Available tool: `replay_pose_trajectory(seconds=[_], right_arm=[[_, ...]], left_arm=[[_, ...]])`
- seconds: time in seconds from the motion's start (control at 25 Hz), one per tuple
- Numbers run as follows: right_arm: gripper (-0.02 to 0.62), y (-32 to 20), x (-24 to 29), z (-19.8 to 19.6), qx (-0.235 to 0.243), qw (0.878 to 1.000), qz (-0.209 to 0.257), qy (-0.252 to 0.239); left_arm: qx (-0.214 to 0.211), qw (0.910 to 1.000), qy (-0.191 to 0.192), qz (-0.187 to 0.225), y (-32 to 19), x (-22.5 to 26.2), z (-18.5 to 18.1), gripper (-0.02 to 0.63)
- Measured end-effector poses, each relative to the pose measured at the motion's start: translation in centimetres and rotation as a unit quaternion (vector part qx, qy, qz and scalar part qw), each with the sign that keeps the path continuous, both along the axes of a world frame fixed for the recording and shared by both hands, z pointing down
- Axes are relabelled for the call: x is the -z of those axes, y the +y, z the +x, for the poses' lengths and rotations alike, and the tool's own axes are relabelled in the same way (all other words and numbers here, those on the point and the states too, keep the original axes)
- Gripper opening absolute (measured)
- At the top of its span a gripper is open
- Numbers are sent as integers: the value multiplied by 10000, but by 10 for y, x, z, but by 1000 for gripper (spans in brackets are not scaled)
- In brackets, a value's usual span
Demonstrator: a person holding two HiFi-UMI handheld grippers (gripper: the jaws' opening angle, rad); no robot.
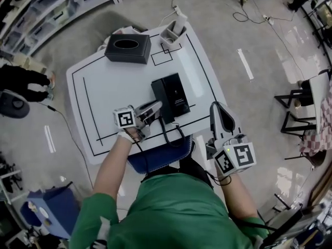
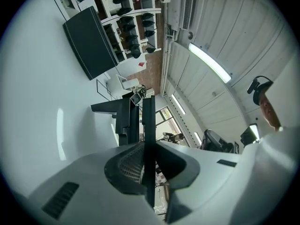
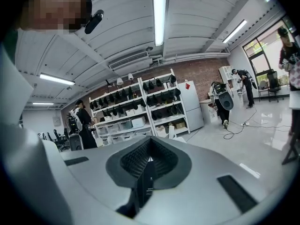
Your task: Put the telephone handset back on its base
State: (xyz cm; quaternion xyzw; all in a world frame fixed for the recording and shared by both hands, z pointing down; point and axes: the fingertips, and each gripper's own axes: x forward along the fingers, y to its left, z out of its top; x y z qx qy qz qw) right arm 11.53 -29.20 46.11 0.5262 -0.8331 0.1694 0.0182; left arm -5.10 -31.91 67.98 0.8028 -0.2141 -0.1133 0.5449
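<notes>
Left hand-held gripper (image 1: 157, 106) closed (right hand-held gripper (image 1: 217, 108) too)

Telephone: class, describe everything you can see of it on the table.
The telephone is a black, matte, plastic-looking oblong. It lies flat near the middle of the white table, slightly tilted, across a black line. A longer bar along its left side may be the handset seated on the base, but black on black leaves that unsure. A black cord loops from its near end over the table's front edge. The shut left gripper lies by its near-left corner; contact cannot be told.
</notes>
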Motion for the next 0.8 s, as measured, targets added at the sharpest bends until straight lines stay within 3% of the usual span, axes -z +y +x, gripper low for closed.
replay_pose_trajectory(seconds=[0.36, 0.56, 0.8], right_arm=[[21, -7, -5, 1, -51, 10000, -49, -15], [23, -9, -4, 0, -40, 10000, -46, -32], [21, -9, -5, -1, -16, 10000, -59, -44]], left_arm=[[79, 9994, -168, -275, -7, -19, -2, 80], [104, 9992, -21, -395, -8, -19, 1, 80], [140, 9984, -396, -375, -15, -22, 4, 80]])
